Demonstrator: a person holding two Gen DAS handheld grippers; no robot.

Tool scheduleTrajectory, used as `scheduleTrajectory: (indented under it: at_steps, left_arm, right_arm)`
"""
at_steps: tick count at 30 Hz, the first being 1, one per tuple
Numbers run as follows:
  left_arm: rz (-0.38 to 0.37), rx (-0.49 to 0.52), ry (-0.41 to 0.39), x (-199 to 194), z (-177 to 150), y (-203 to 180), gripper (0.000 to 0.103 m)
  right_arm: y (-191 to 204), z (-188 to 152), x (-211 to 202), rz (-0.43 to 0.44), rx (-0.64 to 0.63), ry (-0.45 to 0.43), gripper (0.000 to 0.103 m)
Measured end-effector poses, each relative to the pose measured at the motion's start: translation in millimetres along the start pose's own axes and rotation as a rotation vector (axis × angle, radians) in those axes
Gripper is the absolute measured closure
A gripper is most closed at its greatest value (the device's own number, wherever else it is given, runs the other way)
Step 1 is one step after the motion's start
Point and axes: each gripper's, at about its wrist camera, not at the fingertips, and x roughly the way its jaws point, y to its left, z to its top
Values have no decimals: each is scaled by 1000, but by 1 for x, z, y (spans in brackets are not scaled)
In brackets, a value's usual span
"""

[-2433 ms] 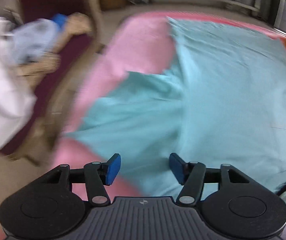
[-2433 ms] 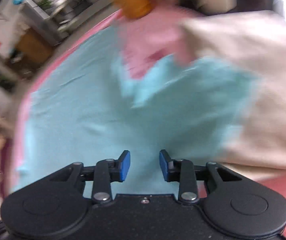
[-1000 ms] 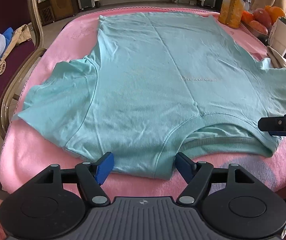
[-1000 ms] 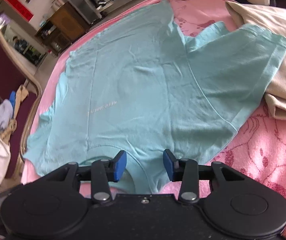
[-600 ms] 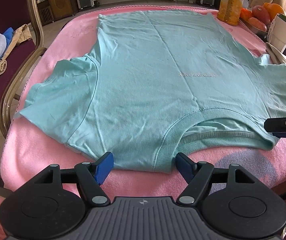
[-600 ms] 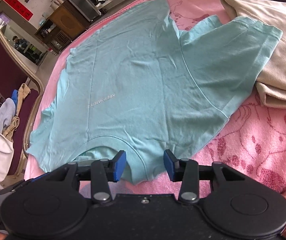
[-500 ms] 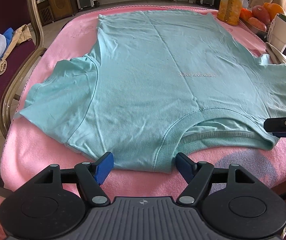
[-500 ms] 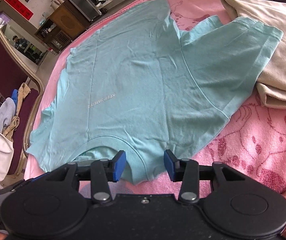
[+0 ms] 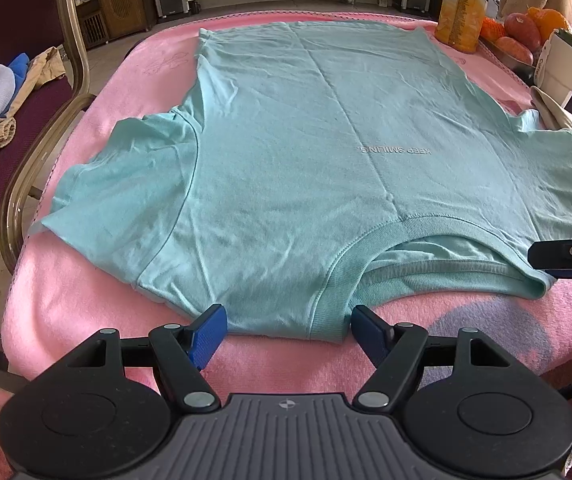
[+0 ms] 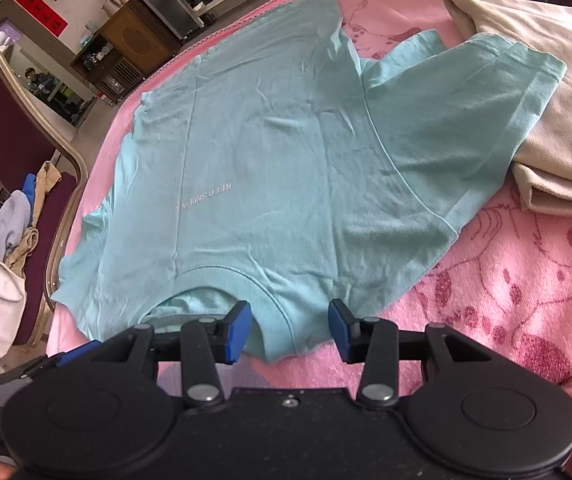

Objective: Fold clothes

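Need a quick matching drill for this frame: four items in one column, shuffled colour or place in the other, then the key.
Items:
1. T-shirt
2. Tablecloth
3. Folded cloth
4. Chair seat

Descriptions:
A. beige, under the shirt's sleeve
B. maroon, with loose clothes piled on it
C. teal, spread flat with the collar toward the fingers
D. pink, under the shirt

Pairs: 1-C, 2-D, 3-A, 4-B

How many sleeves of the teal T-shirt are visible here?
2. One sleeve lies flat on the pink blanket toward the chair side; the other sleeve rests partly on the beige garment. Neither is folded in.
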Motion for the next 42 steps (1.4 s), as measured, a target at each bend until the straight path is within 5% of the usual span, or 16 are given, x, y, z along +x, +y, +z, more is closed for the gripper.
scheduleTrajectory:
  at_steps: [10, 16, 19, 22, 29, 32, 37, 42]
  left_arm:
    - [-6, -6, 9, -5, -4, 1, 31]
    - [-115, 21, 57, -27, -25, 3, 40]
    - [-125, 27, -55, -47, -18, 6, 51]
    - [-113, 42, -195, -68, -3, 6, 52]
    - [-165, 80, -337, -88, 23, -10, 51]
    - [-218, 93, -315, -81, 35, -27, 51]
    - [-320, 48, -143, -31, 41, -56, 50]
    - [-285, 90, -69, -6, 21, -64, 50]
  right_arm:
    - [0, -3, -3, 4, 2, 13, 60]
    - [-12, -15, -23, 88, 98, 80, 57]
    - [-22, -11, -45, 152, 149, 5, 57]
    - [-35, 7, -76, 179, 192, -156, 55]
    - [-90, 38, -117, 62, 335, -373, 53]
    - [-114, 49, -127, 2, 385, -438, 69]
    - [-154, 83, -91, -3, 480, -345, 70]
    - [-166, 95, -58, -79, 530, -327, 69]
